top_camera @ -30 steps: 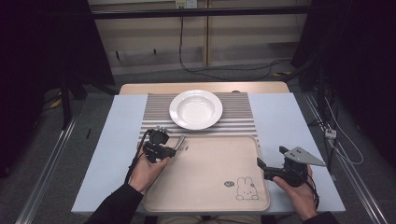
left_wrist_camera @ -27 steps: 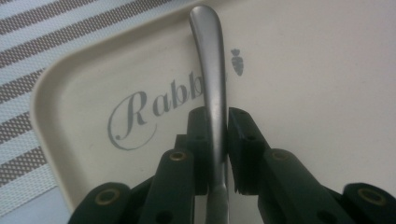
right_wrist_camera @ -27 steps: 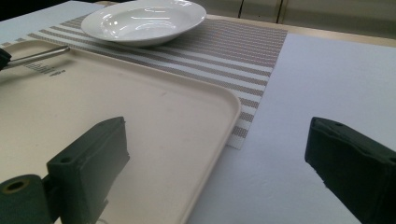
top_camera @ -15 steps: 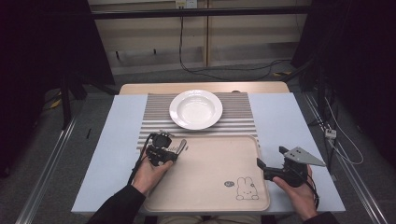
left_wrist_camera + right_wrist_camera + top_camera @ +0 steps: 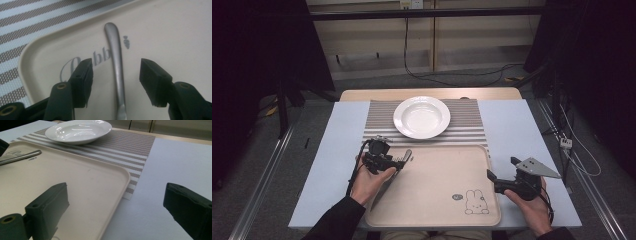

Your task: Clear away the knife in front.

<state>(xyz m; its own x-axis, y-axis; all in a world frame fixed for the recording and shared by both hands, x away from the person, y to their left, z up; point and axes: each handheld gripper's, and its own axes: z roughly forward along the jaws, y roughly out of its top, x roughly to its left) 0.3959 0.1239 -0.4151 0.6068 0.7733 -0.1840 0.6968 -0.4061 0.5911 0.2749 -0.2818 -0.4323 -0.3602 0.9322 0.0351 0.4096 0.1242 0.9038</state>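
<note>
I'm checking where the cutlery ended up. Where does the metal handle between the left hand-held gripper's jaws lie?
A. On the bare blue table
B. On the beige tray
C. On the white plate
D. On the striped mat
B: the metal handle lies flat on the beige tray, over its printed lettering, with the left hand-held gripper open around it.

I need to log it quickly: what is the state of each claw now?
Left claw: open, jaws just opened; utensil handle lies loose between them on the tray.
Right claw: open, holding nothing.
</note>
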